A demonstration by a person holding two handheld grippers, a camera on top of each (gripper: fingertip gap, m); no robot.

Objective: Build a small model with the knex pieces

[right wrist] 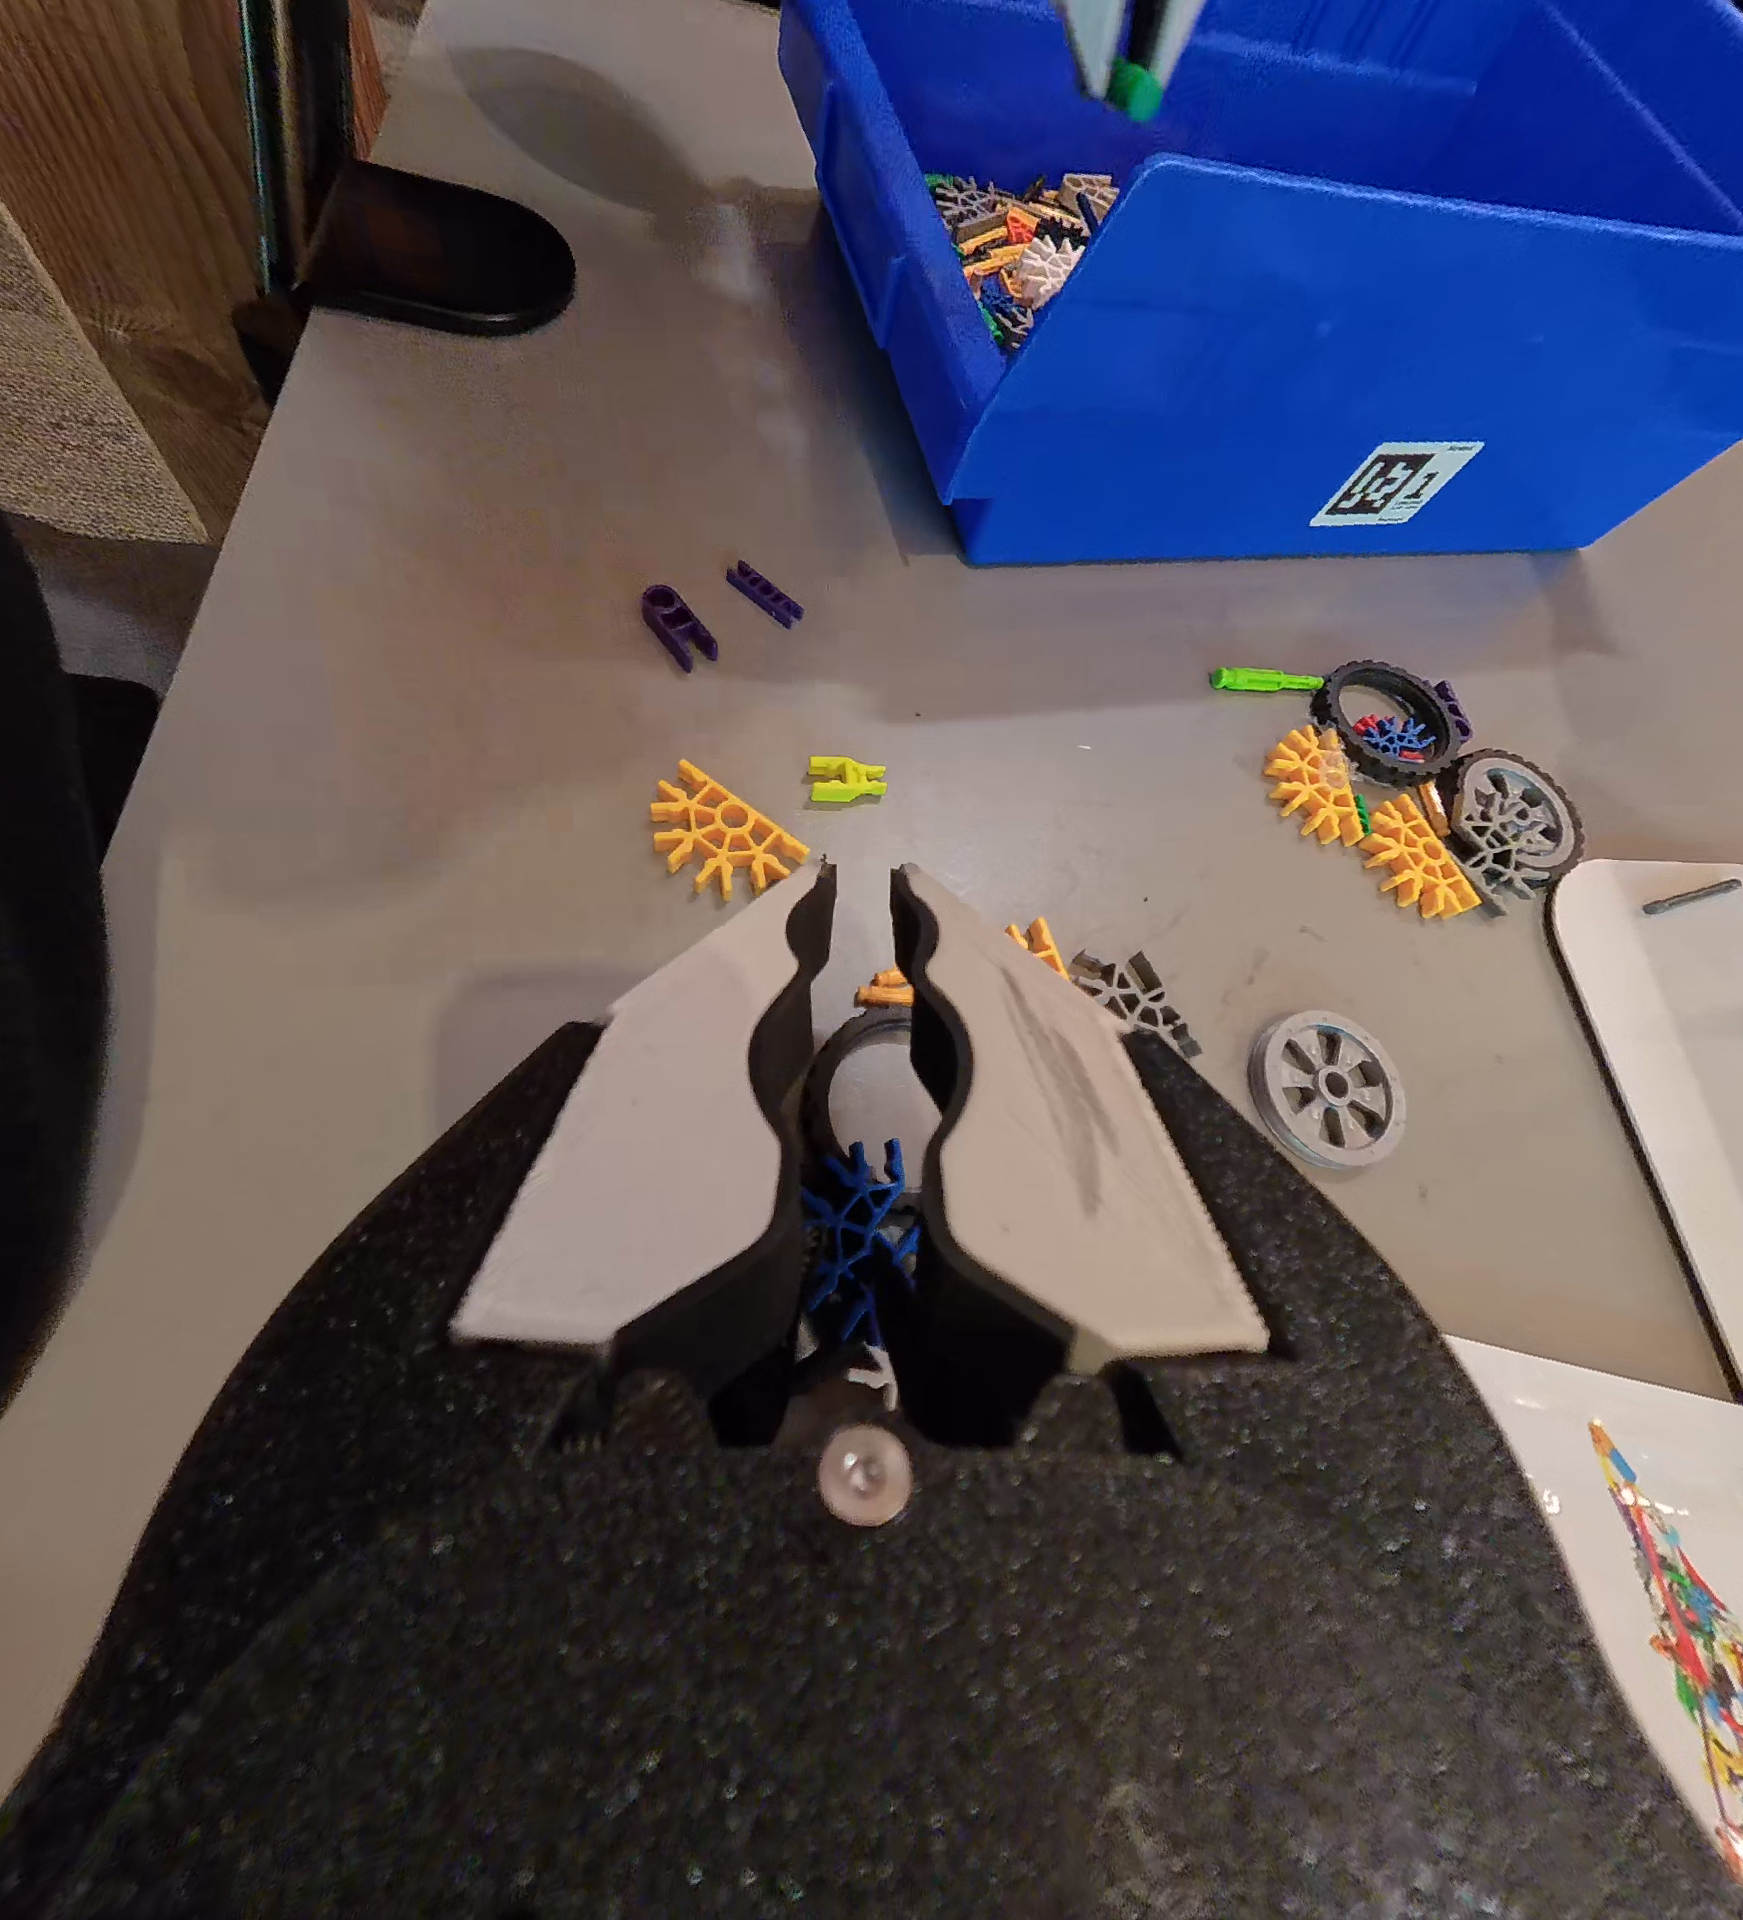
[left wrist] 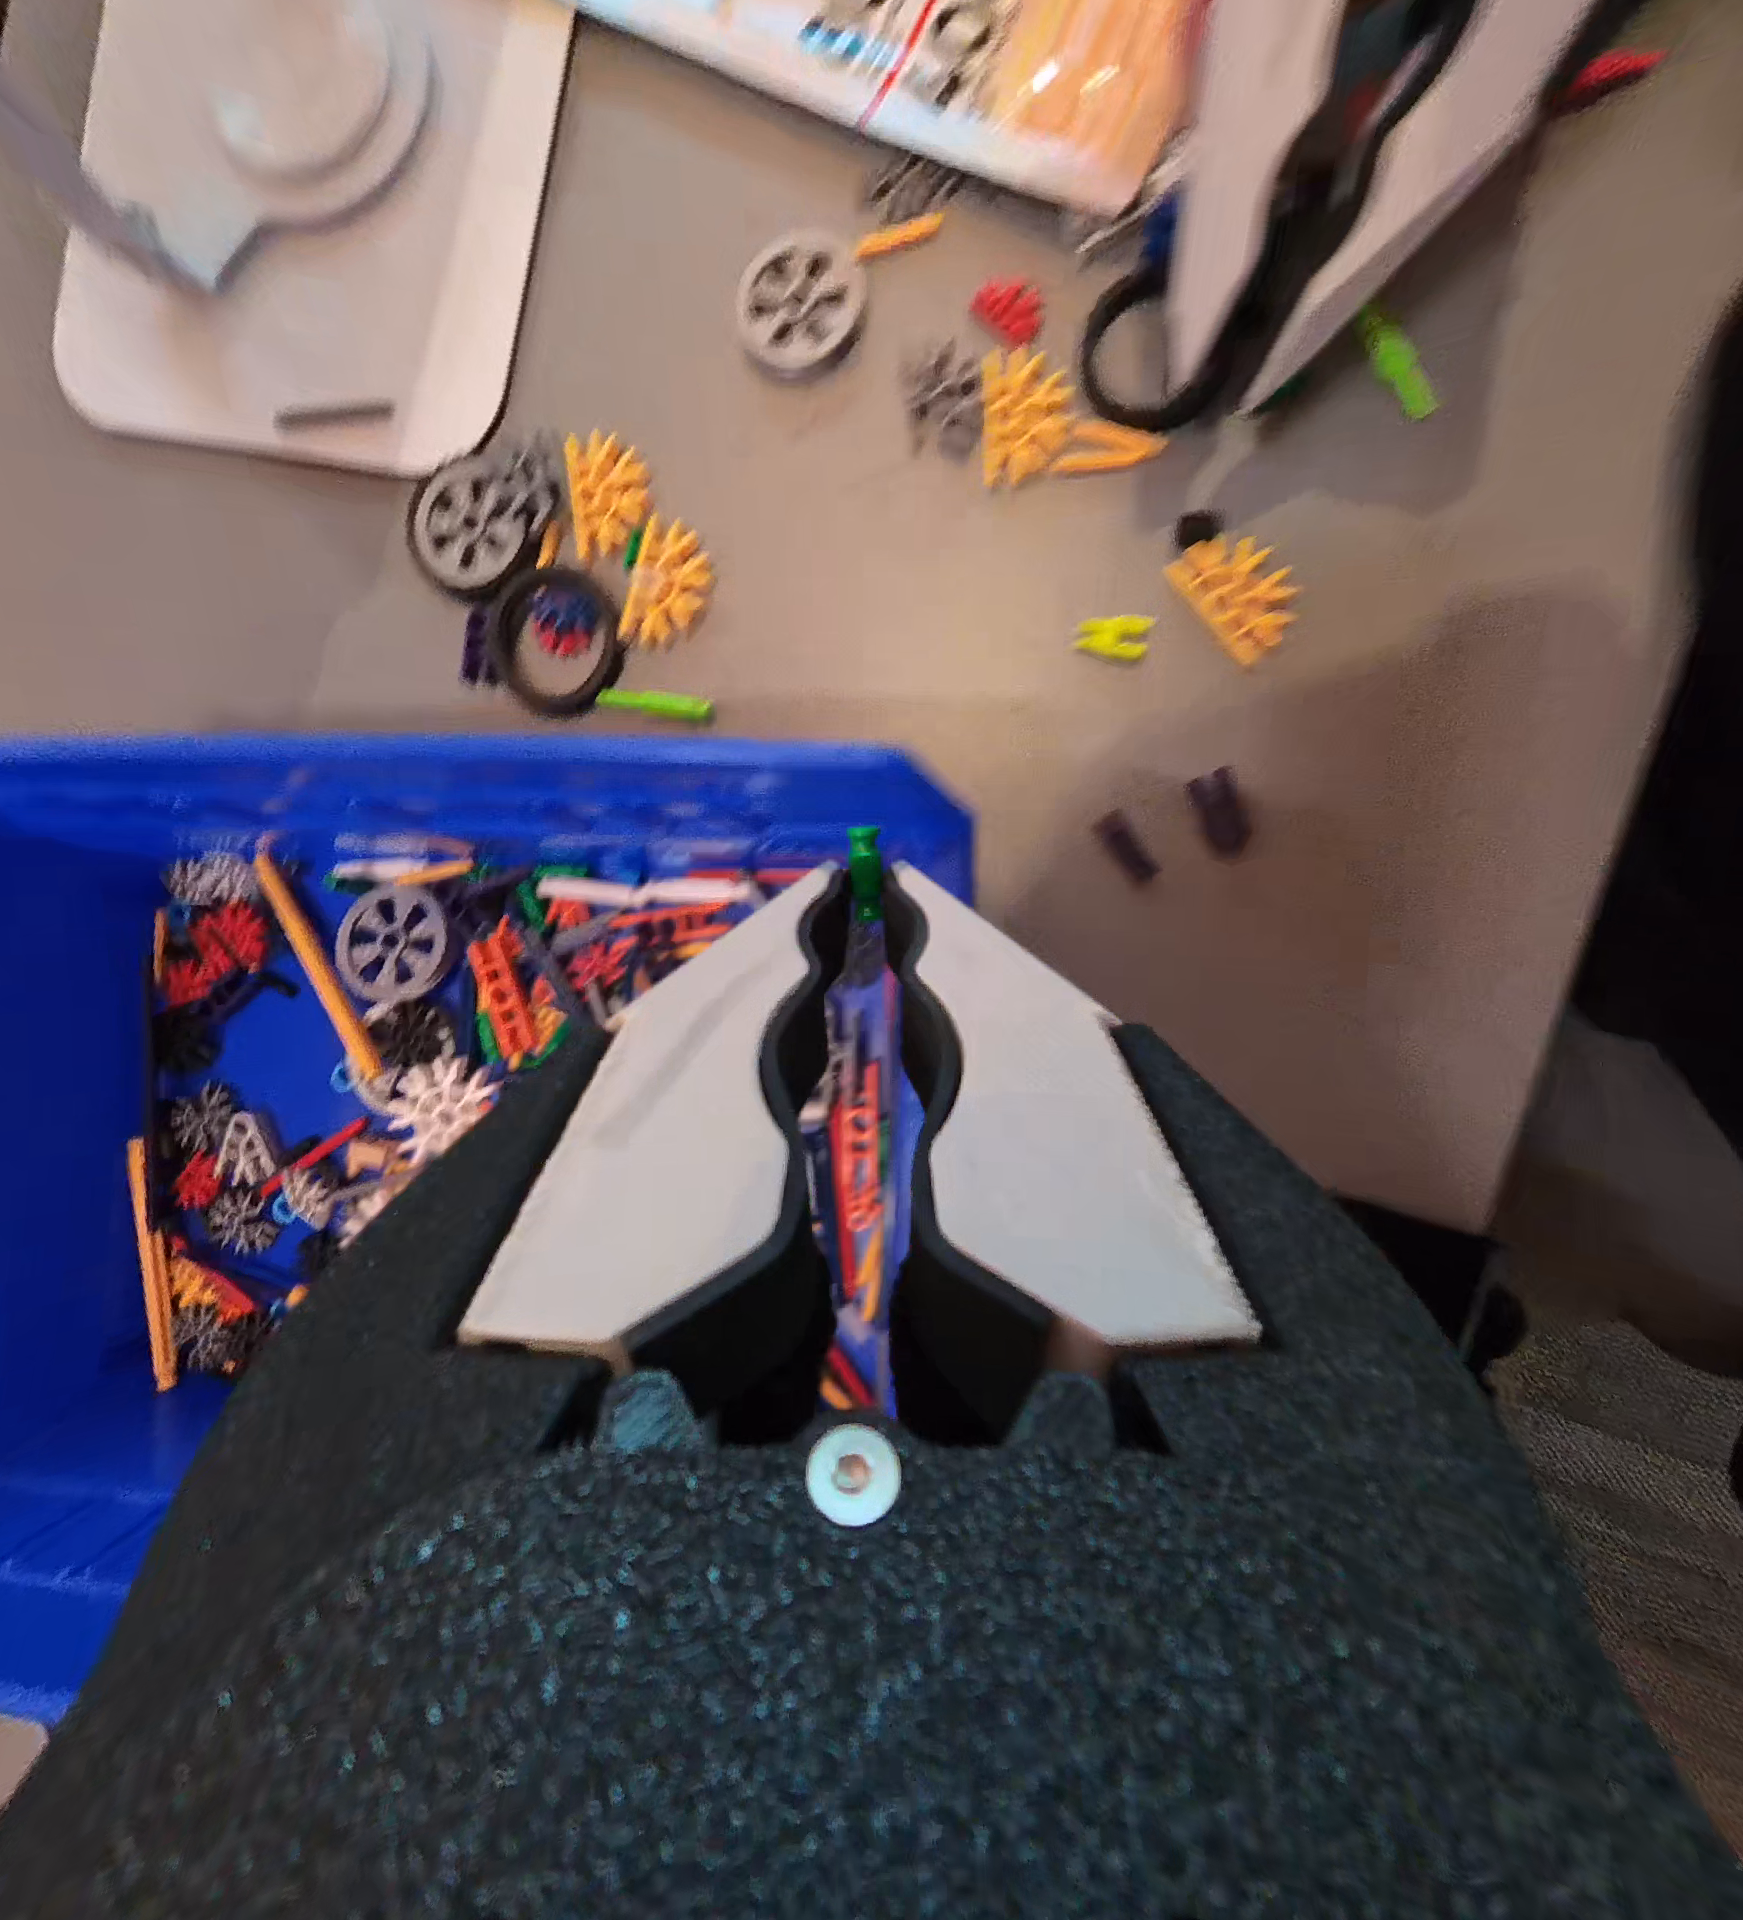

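Observation:
My left gripper (left wrist: pixel 864 883) is shut on a dark green rod (left wrist: pixel 863 860) that sticks out past its tips. It hangs over the right end of a blue bin (left wrist: pixel 555 774) full of mixed construction-toy pieces. In the right wrist view it shows at the top (right wrist: pixel 1129 78), over the bin (right wrist: pixel 1366 343), with the rod (right wrist: pixel 1137 91). My right gripper (right wrist: pixel 862 883) hovers low over the table, jaws a narrow gap apart with bare table between the tips. A black tyre ring (right wrist: pixel 851 1049) and a blue connector (right wrist: pixel 856 1216) lie under its fingers. It also shows in the left wrist view (left wrist: pixel 1246 390).
Loose on the grey table: yellow fan connectors (right wrist: pixel 727 831), a lime clip (right wrist: pixel 844 779), two purple clips (right wrist: pixel 678 623), a grey wheel (right wrist: pixel 1329 1091), and a cluster of tyre, wheel and yellow connectors (right wrist: pixel 1418 790). A white board (right wrist: pixel 1719 1091) lies right, a printed sheet (right wrist: pixel 1719 1662) near right. Some 15 cm of space lies between my two pairs of fingers. My right gripper is the nearer one to the lime clip (right wrist: pixel 844 779): about 6 cm, against 15 cm. My left wrist view (left wrist: pixel 1119 629) looks at it from another angle.

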